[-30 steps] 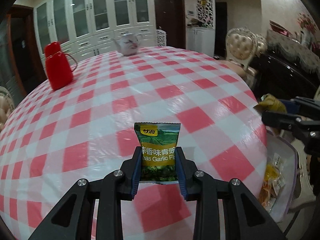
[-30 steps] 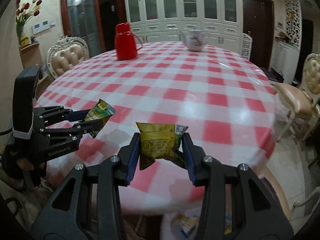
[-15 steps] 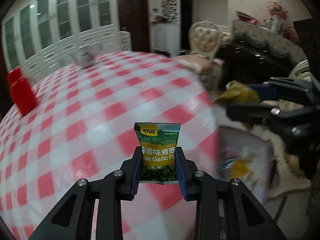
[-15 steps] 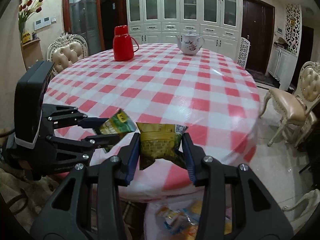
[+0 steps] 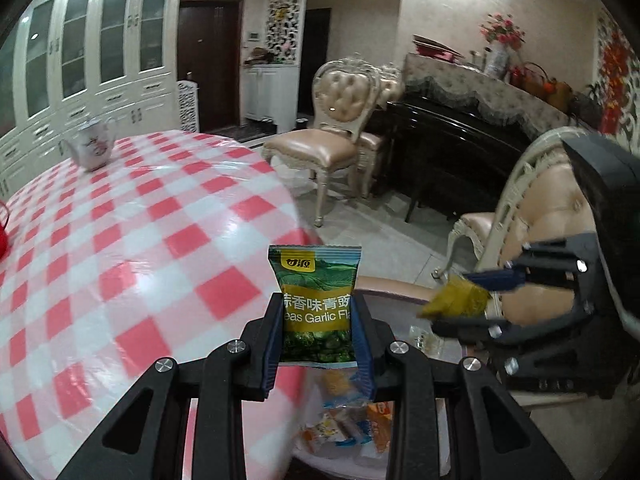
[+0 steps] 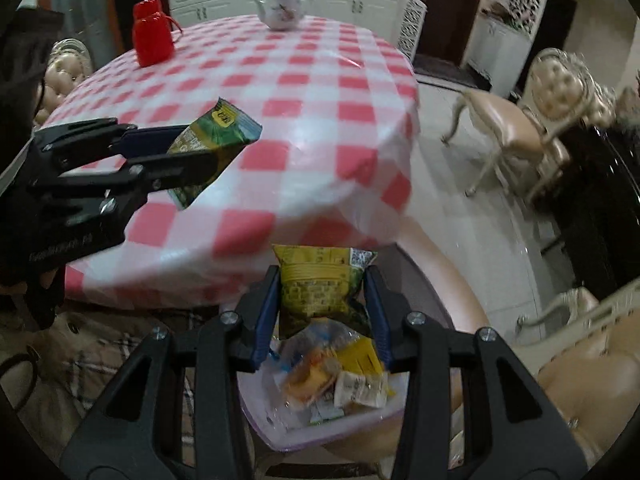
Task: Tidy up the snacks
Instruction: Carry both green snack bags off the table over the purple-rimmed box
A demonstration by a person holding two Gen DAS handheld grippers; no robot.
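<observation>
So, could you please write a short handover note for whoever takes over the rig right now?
Left gripper: shut on a green garlic pea packet, at the table edge.
Right gripper: shut on a yellow-green snack packet, over the snack bin on the chair beside the table.
Done: several snacks already in the bin; only a teapot and red jug show on the table.
Left: drop both packets into the bin.
</observation>
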